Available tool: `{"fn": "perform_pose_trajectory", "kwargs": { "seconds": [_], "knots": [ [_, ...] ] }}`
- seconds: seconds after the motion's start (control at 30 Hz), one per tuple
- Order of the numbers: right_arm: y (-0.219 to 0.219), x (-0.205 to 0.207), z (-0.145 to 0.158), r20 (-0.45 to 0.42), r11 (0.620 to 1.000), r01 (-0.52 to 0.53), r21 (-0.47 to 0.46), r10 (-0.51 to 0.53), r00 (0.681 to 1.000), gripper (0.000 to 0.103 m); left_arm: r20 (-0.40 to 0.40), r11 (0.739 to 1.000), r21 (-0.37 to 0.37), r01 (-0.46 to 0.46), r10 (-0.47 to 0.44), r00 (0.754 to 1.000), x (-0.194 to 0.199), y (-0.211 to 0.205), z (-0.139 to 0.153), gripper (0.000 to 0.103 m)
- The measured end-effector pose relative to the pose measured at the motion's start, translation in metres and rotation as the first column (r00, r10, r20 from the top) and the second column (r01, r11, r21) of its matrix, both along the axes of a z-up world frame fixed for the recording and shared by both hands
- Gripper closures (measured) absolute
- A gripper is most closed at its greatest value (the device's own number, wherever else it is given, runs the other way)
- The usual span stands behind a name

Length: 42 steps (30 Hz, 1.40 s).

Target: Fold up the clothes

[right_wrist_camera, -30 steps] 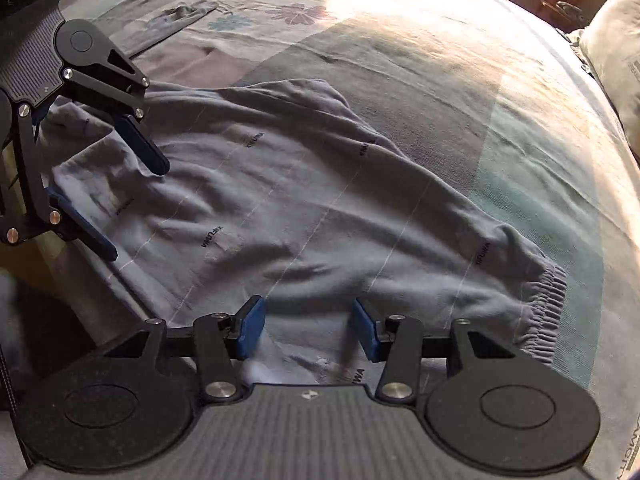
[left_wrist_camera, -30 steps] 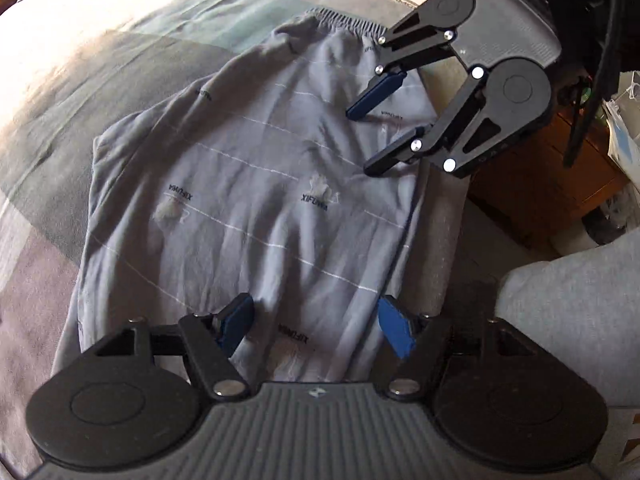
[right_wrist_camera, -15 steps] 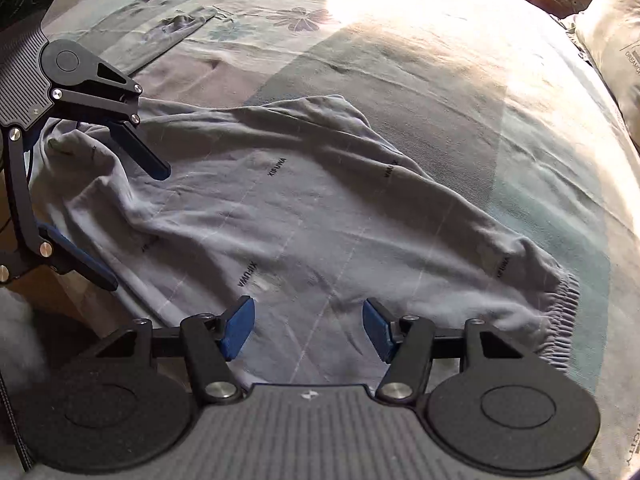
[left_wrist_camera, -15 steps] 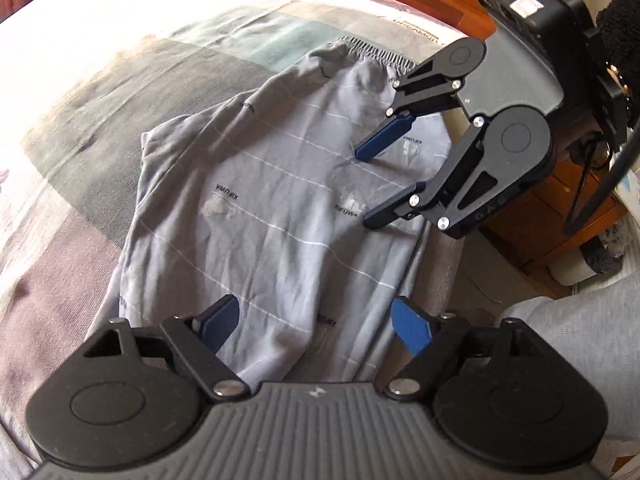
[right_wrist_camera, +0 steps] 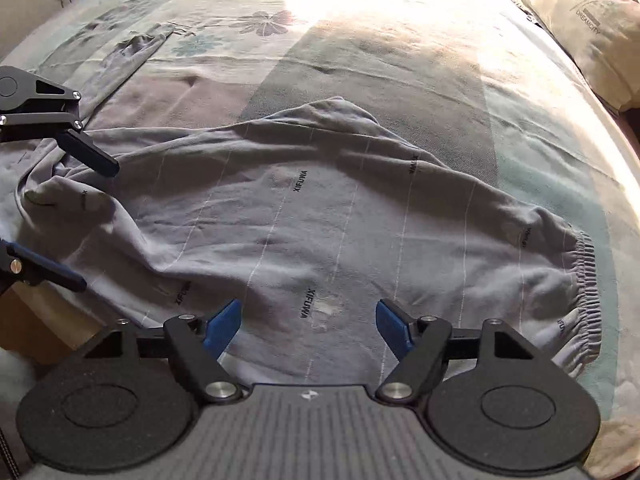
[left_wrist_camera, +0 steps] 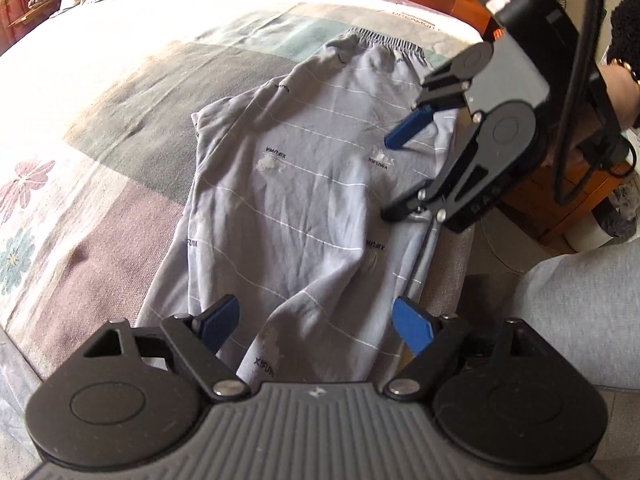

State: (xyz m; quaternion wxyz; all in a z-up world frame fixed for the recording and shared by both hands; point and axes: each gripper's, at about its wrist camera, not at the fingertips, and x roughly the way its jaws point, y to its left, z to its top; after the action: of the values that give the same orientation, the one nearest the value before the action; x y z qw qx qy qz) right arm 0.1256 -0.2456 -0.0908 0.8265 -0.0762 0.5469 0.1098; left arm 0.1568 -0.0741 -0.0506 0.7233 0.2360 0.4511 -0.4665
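Grey trousers (left_wrist_camera: pixel 312 200) with thin white lines and small lettering lie spread flat on the bed, their elastic waistband (left_wrist_camera: pixel 380 38) at the far end. My left gripper (left_wrist_camera: pixel 316 316) hovers open above the near hem, with cloth below its blue pads but not pinched. My right gripper (left_wrist_camera: pixel 392 178) hangs over the trousers' right edge near the bedside, its jaws opening and empty. In the right wrist view the trousers (right_wrist_camera: pixel 320 220) run crosswise, the waistband (right_wrist_camera: pixel 584 288) at the right. There the right gripper (right_wrist_camera: pixel 308 316) is above the near edge and the left gripper (right_wrist_camera: pixel 92 226) is open at the left.
The patchwork floral bedspread (left_wrist_camera: pixel 120 120) stretches far and left. A pillow (right_wrist_camera: pixel 580 20) lies at the bed's head. Another grey garment (right_wrist_camera: pixel 132 52) lies far left on the bed. Wooden furniture (left_wrist_camera: pixel 560 208) and a person's grey-clad leg (left_wrist_camera: pixel 580 312) are beside the bed.
Both grippers' jaws have spread wider. Both have drawn back from the trousers, so more of the bed shows. The right gripper has rolled. The trousers lie flat.
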Motion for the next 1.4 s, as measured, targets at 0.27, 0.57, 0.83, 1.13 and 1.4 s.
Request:
{"fn": "perform_pose_trajectory", "kwargs": {
  "seconds": [0.27,0.57,0.83,1.13,1.4],
  "knots": [
    [0.000,-0.033,0.005,-0.127,0.993,-0.115,-0.035,0.110,0.986,0.013,0.019,0.989,-0.021,-0.147,0.147,0.989,0.000,0.023,-0.002,0.019],
    [-0.036,0.041,0.022,0.074,1.000,0.003,-0.003,-0.003,0.997,0.013,-0.111,0.940,-0.129,-0.315,0.302,0.947,0.040,-0.003,-0.005,0.019],
    [-0.066,0.047,-0.011,0.061,0.999,0.023,0.034,-0.025,0.998,0.000,-0.178,0.926,-0.113,-0.359,0.337,0.925,0.039,-0.015,-0.036,0.009],
    [-0.070,0.029,-0.017,0.174,0.997,0.035,0.073,-0.047,0.984,0.000,-0.127,0.943,-0.110,-0.315,0.301,0.945,0.032,-0.020,-0.038,0.005],
    [-0.066,0.018,-0.021,0.260,0.992,0.095,0.087,-0.114,0.959,0.000,-0.066,0.954,-0.132,-0.269,0.263,0.963,0.022,-0.018,-0.040,0.004]
  ]
}}
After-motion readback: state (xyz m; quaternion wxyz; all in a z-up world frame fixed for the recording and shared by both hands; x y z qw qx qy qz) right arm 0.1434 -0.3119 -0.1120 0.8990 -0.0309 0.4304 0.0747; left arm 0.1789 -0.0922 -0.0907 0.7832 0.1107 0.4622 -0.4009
